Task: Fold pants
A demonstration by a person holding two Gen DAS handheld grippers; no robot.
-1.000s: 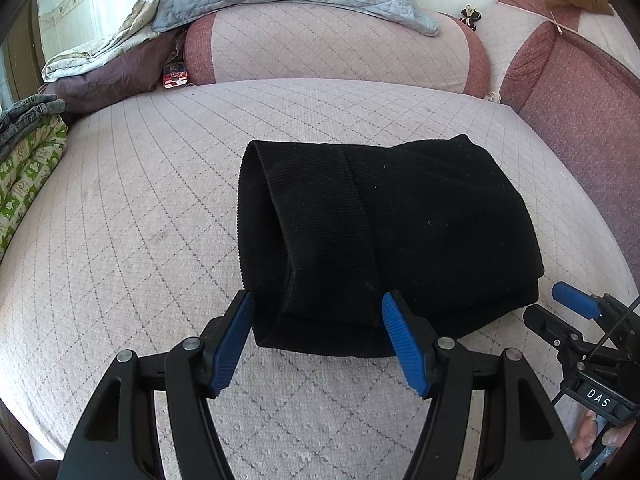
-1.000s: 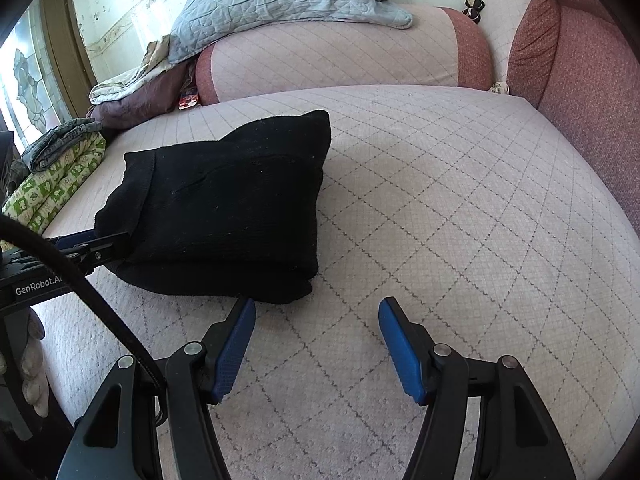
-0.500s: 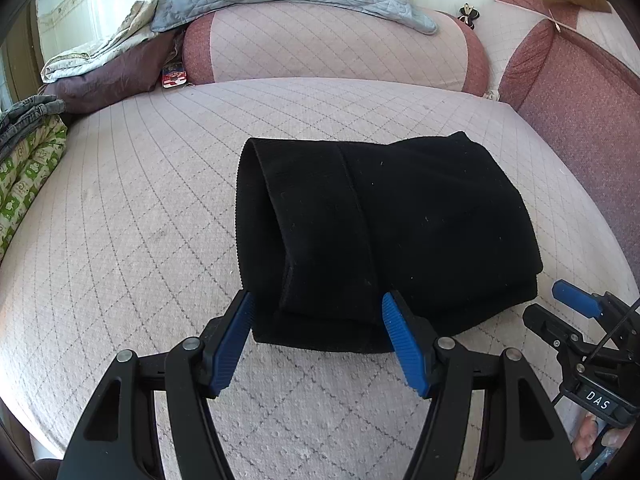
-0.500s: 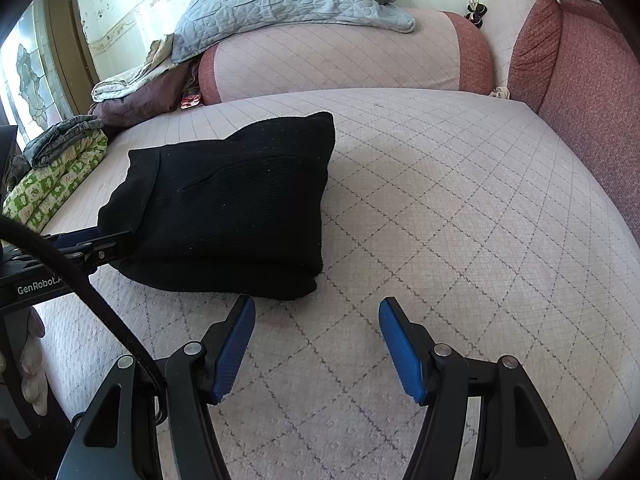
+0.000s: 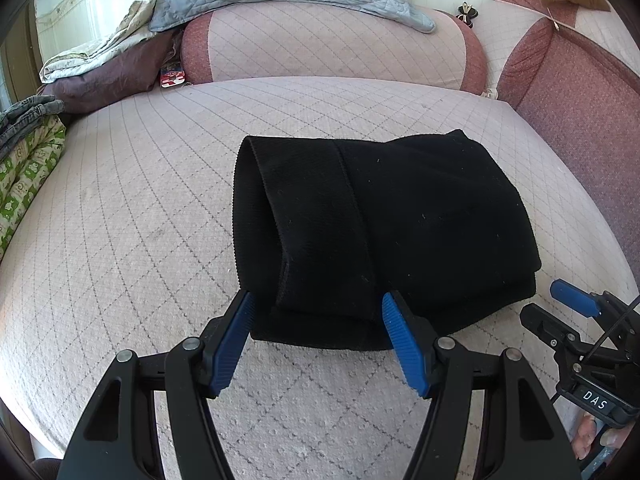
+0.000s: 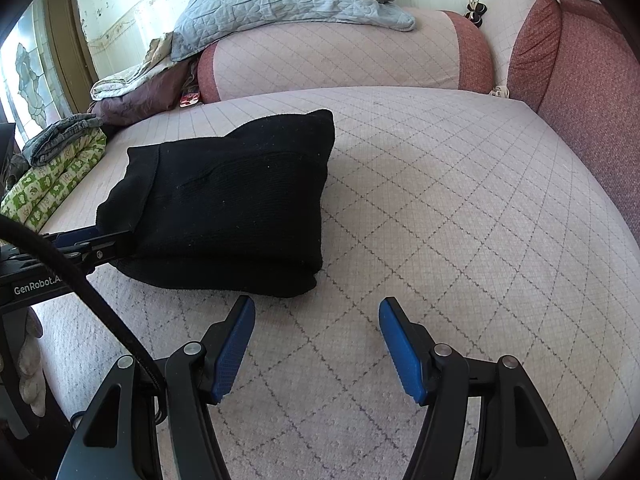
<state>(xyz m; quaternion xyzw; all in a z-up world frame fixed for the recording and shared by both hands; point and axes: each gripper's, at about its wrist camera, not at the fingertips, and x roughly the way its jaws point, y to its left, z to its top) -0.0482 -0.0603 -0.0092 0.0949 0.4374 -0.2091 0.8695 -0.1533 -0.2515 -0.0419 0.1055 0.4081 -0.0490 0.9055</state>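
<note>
The folded pants (image 5: 380, 224) are being left mid-frame on the bed (image 5: 120, 208), the left gripper (image 5: 316, 340) and the right gripper (image 6: 316, 344) being held with jaws wide and empty, seemingly because folding is done.

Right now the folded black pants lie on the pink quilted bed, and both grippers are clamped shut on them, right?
Not quite. Both grippers are open. The right wrist view shows the right gripper over bare bed, clear of the pants; the left gripper merely straddles their near edge.
</note>
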